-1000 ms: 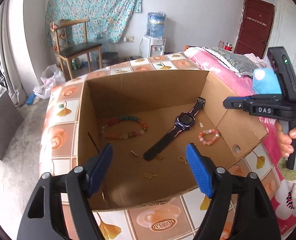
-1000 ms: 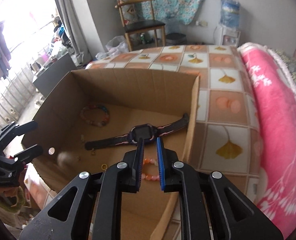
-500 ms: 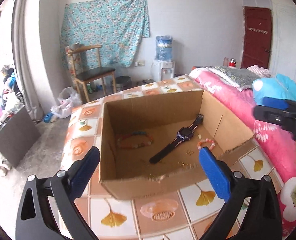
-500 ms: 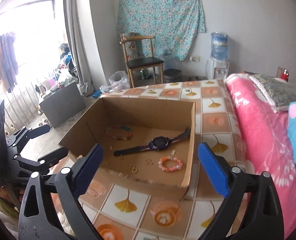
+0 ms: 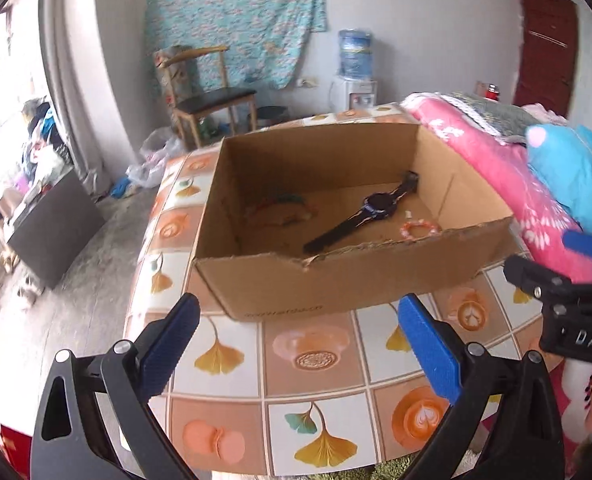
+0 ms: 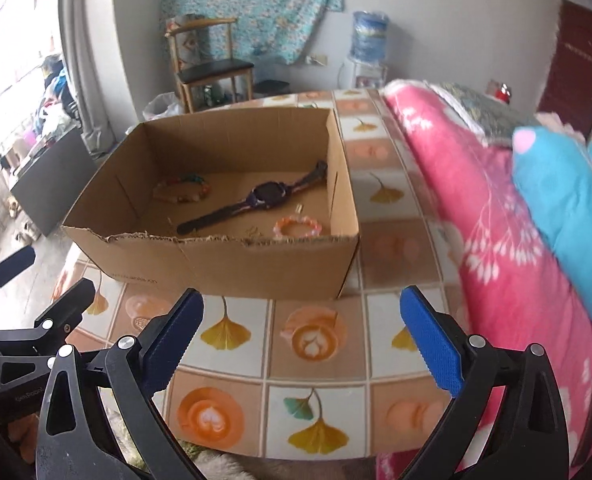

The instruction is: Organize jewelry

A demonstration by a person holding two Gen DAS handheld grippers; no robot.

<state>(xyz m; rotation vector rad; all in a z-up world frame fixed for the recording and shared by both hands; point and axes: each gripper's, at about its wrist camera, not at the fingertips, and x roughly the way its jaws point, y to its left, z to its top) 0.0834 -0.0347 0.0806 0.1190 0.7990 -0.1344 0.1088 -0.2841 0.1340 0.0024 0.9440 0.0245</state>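
- jewelry lies on the floor of an open cardboard box that sits on a cloth with a ginkgo-leaf and coffee-cup tile pattern.
- watch with a dark strap lies diagonally across the middle of the box floor, its face up, one strap end reaching toward the far right corner.
- pink bead bracelet lies near the right wall, just beside the torn near edge of the box.
- multicoloured bead bracelet lies toward the left of the floor, well apart from the pink one; it is blurred in the left wrist view.
- small gold bits sit between the watch strap and the pink bracelet, too small to tell what they are.
- left gripper hovers over the cloth in front of the box, jaws spread wide with nothing between the blue pads.
- right gripper also hangs over the cloth short of the box, jaws wide apart and empty; it shows at the right edge of the left wrist view.
- pink floral blanket lies just to the right of the box, with a blue cushion on it.
- wooden chair, a water dispenser and a floral sheet on the wall stand at the back of the room.
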